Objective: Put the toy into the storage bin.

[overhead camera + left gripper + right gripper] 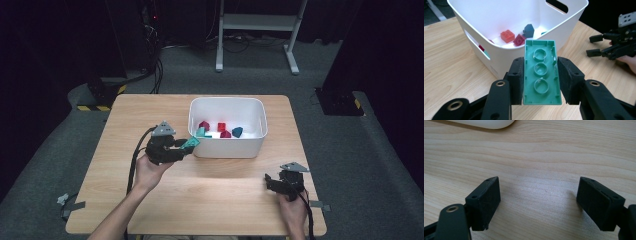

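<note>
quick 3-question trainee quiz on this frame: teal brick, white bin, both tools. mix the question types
1. True or false: the left tool grips the teal brick with the brick's hollow underside facing its camera.
2. Multiple choice: where is the right tool? A) inside the white bin B) low over bare table, right of the bin C) clamped on a red brick
3. Fill in: the brick in the left tool is held at the bin's ____ wall, outside it, as the high view shows.

Key: 1 true; 2 B; 3 left
</note>
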`<state>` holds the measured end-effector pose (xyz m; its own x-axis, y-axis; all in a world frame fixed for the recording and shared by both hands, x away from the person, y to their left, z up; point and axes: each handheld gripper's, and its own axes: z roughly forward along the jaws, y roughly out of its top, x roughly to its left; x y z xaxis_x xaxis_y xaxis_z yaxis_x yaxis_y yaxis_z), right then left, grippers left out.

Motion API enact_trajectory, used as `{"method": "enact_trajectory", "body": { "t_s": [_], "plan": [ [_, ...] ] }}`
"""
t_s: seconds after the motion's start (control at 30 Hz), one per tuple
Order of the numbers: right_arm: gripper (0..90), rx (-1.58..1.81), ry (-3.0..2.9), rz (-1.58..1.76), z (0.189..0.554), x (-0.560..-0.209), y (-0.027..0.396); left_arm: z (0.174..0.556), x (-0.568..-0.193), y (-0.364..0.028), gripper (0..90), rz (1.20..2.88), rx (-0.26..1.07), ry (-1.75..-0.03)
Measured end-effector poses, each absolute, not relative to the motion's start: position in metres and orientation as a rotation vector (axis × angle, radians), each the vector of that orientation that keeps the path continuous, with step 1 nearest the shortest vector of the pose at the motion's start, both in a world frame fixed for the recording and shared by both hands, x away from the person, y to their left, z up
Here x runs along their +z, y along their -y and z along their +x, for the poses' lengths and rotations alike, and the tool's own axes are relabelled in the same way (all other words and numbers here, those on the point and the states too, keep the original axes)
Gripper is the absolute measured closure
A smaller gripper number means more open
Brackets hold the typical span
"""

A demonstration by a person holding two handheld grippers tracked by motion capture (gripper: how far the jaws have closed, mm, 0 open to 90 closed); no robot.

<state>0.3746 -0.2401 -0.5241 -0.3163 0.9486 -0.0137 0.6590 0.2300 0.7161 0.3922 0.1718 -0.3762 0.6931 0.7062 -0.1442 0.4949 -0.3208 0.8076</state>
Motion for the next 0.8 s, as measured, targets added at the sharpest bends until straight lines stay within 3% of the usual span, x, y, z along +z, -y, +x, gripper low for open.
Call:
{"method": "enact_trajectory", "body": {
  "t_s": [0.8],
  "plan": [
    [19.1,0.856,-2.059,1.47,0.375,-0.524,0.24,0.429,-0.339,-0.169,58.4,1.955,0.279,-0.922]
  ]
}}
